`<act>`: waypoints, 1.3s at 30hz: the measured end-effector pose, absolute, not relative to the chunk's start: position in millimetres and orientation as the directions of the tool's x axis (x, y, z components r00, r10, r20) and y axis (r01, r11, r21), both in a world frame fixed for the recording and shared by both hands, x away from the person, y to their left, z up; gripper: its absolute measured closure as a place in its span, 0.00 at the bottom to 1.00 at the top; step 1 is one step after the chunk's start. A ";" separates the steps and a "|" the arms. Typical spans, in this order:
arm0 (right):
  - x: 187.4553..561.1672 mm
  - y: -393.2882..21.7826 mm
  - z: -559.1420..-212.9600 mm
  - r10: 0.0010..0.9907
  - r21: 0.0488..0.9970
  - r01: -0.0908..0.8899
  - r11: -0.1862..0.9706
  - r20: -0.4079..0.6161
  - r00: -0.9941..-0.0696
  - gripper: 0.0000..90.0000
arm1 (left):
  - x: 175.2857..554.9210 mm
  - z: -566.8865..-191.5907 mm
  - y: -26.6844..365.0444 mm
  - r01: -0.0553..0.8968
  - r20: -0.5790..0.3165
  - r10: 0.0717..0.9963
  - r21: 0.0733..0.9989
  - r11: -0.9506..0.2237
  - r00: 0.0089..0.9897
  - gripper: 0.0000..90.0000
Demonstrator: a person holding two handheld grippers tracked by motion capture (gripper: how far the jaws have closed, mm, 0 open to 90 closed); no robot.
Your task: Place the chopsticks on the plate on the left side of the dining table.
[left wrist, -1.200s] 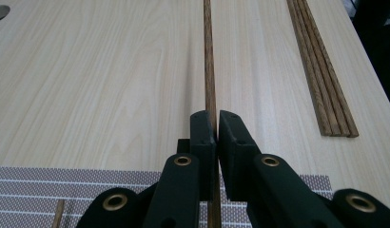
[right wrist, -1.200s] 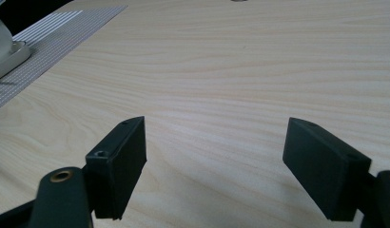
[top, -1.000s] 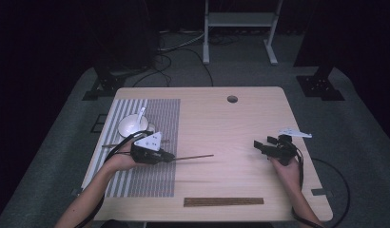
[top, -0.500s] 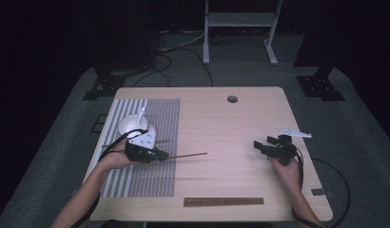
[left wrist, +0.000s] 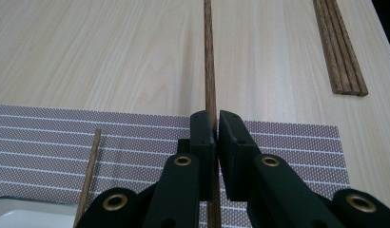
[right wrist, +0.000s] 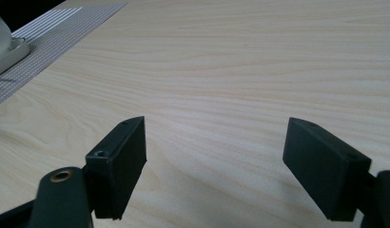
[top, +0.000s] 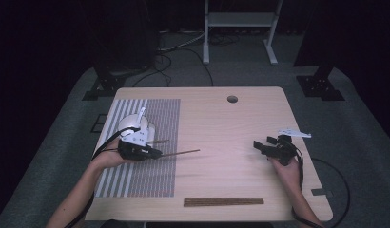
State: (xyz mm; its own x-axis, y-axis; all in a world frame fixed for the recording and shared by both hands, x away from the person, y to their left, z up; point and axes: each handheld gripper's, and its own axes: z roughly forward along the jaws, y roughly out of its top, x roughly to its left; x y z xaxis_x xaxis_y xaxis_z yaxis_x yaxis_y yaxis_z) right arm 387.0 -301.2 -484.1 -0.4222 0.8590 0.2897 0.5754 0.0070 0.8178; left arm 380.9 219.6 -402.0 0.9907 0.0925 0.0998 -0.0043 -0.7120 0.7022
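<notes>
The left gripper (left wrist: 217, 124) pinches a slender round wooden chopstick (left wrist: 209, 57) over the striped woven placemat (left wrist: 288, 147), its tip reaching past the placemat's edge over pale wood grain. The right gripper (right wrist: 214, 156) stands spread, well apart from the placemat.

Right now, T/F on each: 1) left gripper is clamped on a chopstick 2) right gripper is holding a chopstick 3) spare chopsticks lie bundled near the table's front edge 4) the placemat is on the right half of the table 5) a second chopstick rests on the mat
1) True: the left gripper is shut on the chopstick.
2) False: the right gripper is open over bare table.
3) True: the bundle lies there.
4) False: the placemat is on the left.
5) True: second chopstick, beside the white dish.
</notes>
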 end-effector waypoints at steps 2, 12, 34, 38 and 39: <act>387.0 -301.3 -484.1 0.859 0.818 0.574 0.007 0.289 -0.422 0.24 | 381.3 -401.9 221.2 -0.002 0.101 0.096 0.704 -0.711 0.990 0.94; 387.3 -300.9 -484.1 0.860 0.816 0.577 0.011 0.286 -0.422 0.24 | 382.3 -402.2 231.9 0.001 0.107 0.106 0.696 -0.718 0.989 0.94; 387.9 -300.9 -484.2 0.863 0.818 0.575 0.014 0.281 -0.419 0.24 | 388.9 -401.0 260.2 0.059 0.091 0.163 0.678 -0.732 0.983 0.94; 388.1 -300.9 -484.2 0.864 0.817 0.576 0.013 0.281 -0.419 0.24 | 390.3 -398.2 267.3 0.065 0.097 0.177 0.678 -0.732 0.979 0.94; 388.0 -300.9 -484.2 0.864 0.818 0.575 0.013 0.280 -0.418 0.24 | 390.3 -398.0 268.4 0.069 0.099 0.183 0.675 -0.735 0.978 0.94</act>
State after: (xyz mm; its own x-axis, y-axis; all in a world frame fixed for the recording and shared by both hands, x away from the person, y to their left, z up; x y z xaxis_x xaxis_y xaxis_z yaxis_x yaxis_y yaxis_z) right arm 388.0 -300.9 -484.2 -0.4184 0.8640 0.2803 0.5753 0.0133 0.8178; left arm 390.3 268.4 -398.0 0.9782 0.1827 0.0993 0.0687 -0.7348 0.6748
